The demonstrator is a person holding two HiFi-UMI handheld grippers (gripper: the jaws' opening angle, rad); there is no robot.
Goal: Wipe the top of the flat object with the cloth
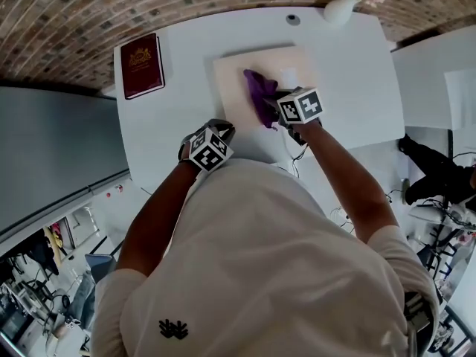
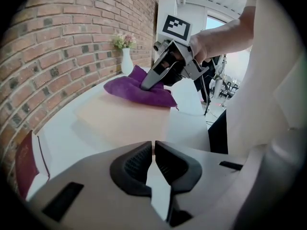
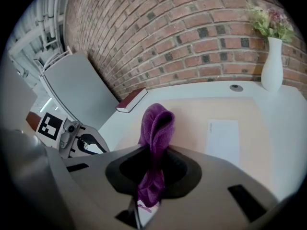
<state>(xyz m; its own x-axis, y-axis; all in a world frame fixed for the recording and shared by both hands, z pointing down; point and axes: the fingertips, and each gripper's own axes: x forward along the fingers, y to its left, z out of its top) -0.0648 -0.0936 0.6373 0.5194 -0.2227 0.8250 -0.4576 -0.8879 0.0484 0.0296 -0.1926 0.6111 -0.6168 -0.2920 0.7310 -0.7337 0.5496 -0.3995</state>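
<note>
A flat beige board [image 1: 238,73] [image 2: 124,119] [image 3: 230,114] lies on the white table [image 1: 178,117]. A purple cloth [image 1: 260,94] [image 2: 136,90] [image 3: 156,128] rests on the board, pinched between the jaws of my right gripper [image 1: 277,110] [image 2: 148,85] [image 3: 152,169], which is shut on it. My left gripper [image 1: 223,129] [image 2: 153,150] hovers at the board's near left corner, jaws closed with nothing between them.
A dark red book [image 1: 141,64] [image 3: 132,99] lies at the table's left. A white vase with flowers [image 1: 342,7] [image 2: 126,61] [image 3: 272,63] stands at the far edge. A small round disc [image 1: 293,19] sits near the vase. A white paper slip [image 3: 224,138] lies on the board.
</note>
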